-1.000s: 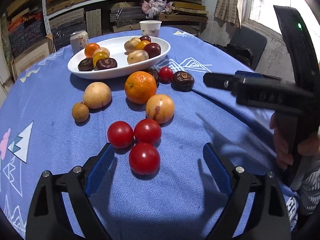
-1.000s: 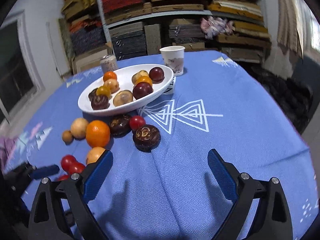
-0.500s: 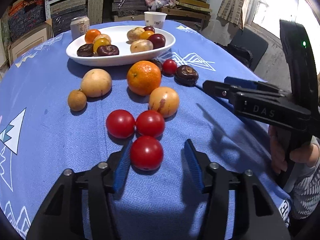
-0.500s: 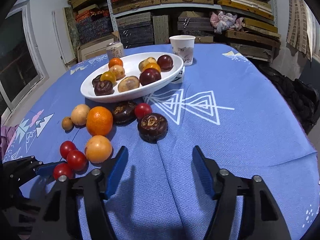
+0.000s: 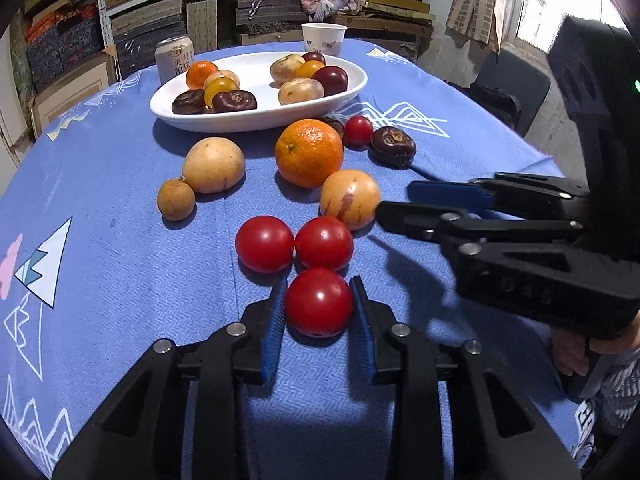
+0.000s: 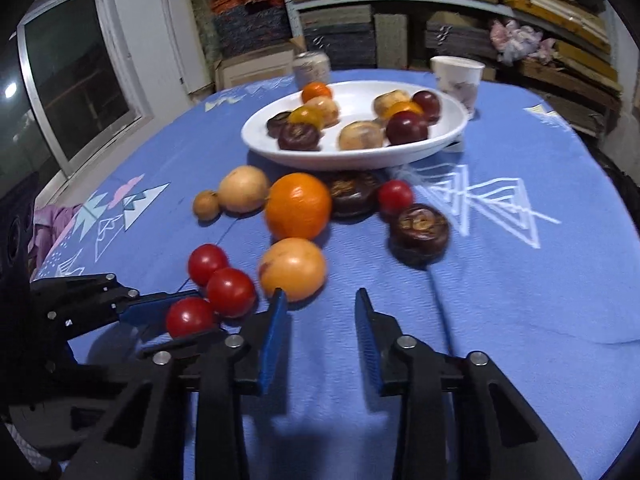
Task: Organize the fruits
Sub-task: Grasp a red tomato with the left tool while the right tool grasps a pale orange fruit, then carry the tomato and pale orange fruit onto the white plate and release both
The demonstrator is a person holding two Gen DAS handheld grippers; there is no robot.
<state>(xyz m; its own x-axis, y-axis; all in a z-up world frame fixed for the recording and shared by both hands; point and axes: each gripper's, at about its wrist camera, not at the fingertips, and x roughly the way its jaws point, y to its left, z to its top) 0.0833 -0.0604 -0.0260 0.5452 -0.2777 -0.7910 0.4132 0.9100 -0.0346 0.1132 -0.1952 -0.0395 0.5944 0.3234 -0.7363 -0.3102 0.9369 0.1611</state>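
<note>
My left gripper (image 5: 319, 304) is shut on the nearest red tomato (image 5: 319, 302), which rests on the blue tablecloth; it also shows in the right wrist view (image 6: 190, 316). Two more red tomatoes (image 5: 265, 243) (image 5: 324, 242) lie just beyond it. My right gripper (image 6: 320, 312) is open and empty, just short of a yellow-orange fruit (image 6: 292, 269); it shows at the right in the left wrist view (image 5: 404, 204). An orange (image 5: 309, 152), a pale yellow fruit (image 5: 213, 165), a small brown fruit (image 5: 176, 199), a small red tomato (image 5: 358, 130) and a dark brown fruit (image 5: 392, 145) lie before the white plate (image 5: 256, 120) of several fruits.
A drink can (image 5: 174, 58) and a paper cup (image 5: 323, 38) stand behind the plate. Shelves of stacked mats fill the back wall. The round table drops off at the right, where a dark chair (image 5: 512, 92) stands. A window (image 6: 76, 80) is at the left.
My left gripper has moved forward and closed its fingers onto the nearest red tomato. My right gripper has narrowed and moved left toward the yellow-orange fruit.
</note>
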